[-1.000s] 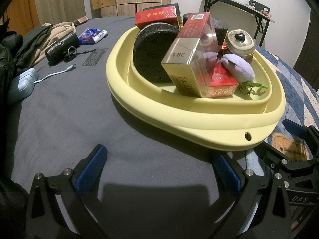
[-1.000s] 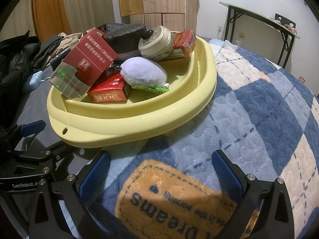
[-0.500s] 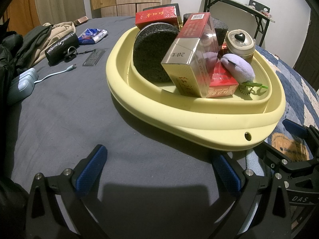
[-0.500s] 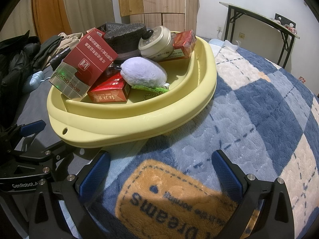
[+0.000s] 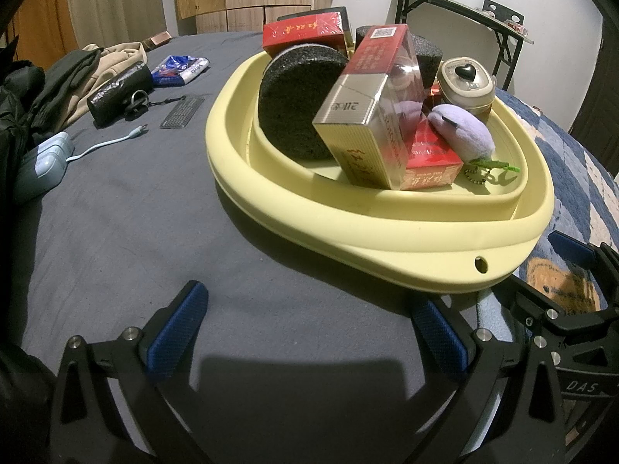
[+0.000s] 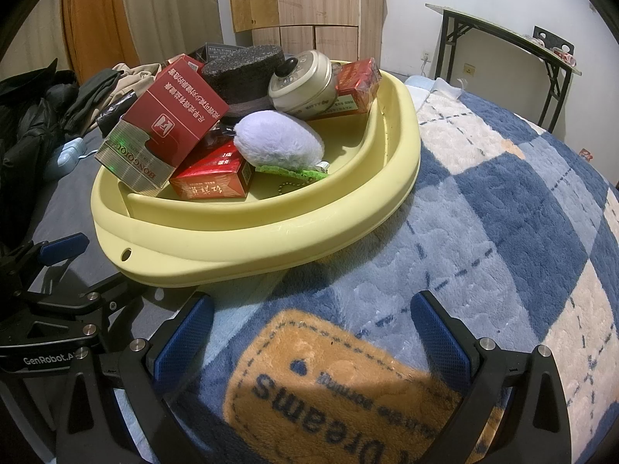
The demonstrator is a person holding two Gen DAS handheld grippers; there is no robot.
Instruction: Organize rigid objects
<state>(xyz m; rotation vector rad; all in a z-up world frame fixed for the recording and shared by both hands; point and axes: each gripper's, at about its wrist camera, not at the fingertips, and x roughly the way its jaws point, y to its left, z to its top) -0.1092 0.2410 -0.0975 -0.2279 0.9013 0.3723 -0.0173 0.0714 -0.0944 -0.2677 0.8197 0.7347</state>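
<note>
Yellow plastic basin (image 5: pixel 387 232), already piled with red boxes (image 5: pixel 371 116), black sponges (image 5: pixel 298 108), a round tin (image 6: pixel 305 85) and a lilac plush (image 6: pixel 278 143), sits on a bed just ahead of both pairs of fingers. Left gripper (image 5: pixel 309 332) and right gripper (image 6: pixel 313 332) hover with fingers wide and empty, so sorting looks done or paused. Any next move means reaching forward over the near rim, which lies beyond the fingertips, not between them.
</note>
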